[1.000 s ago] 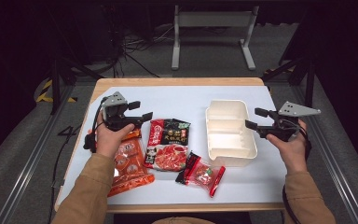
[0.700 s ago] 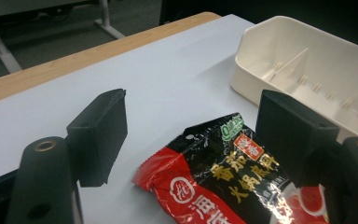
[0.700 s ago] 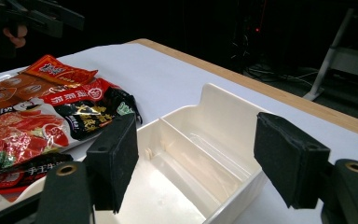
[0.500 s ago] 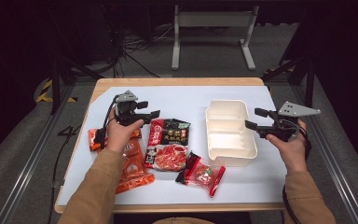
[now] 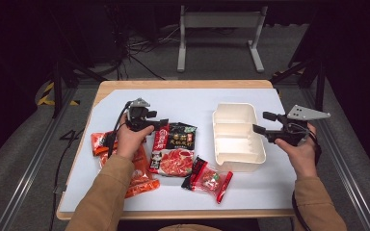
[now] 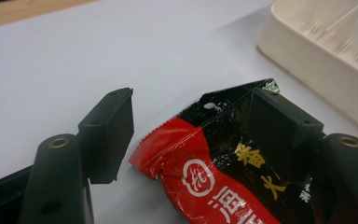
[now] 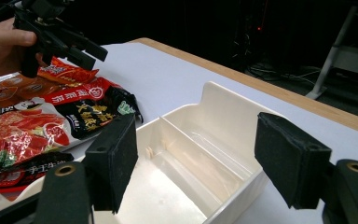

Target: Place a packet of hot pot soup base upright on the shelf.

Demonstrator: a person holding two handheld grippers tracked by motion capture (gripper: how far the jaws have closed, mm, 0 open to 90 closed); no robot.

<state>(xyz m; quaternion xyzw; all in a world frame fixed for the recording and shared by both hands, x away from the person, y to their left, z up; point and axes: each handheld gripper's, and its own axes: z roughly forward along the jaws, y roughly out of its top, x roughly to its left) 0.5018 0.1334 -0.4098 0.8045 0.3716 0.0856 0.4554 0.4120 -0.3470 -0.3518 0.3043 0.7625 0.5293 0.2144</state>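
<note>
at frame centre, your left gripper [image 5: 160, 124] straddles top edge of red-black packet [image 5: 173, 149], jaws just closing, not yet pinching. right gripper [image 5: 259, 123] gapes over white tray [image 5: 237, 161], ready to steady it.

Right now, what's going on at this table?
A person works two handheld grippers over a white table. The left gripper has come down on the top corner of the red-and-black food packet; its jaws have just been closing with that corner between them, but they are not yet pinching it. The right gripper hovers open over the end of the cream divided tray. Two more red packets lie nearby, not in the tray.
</note>
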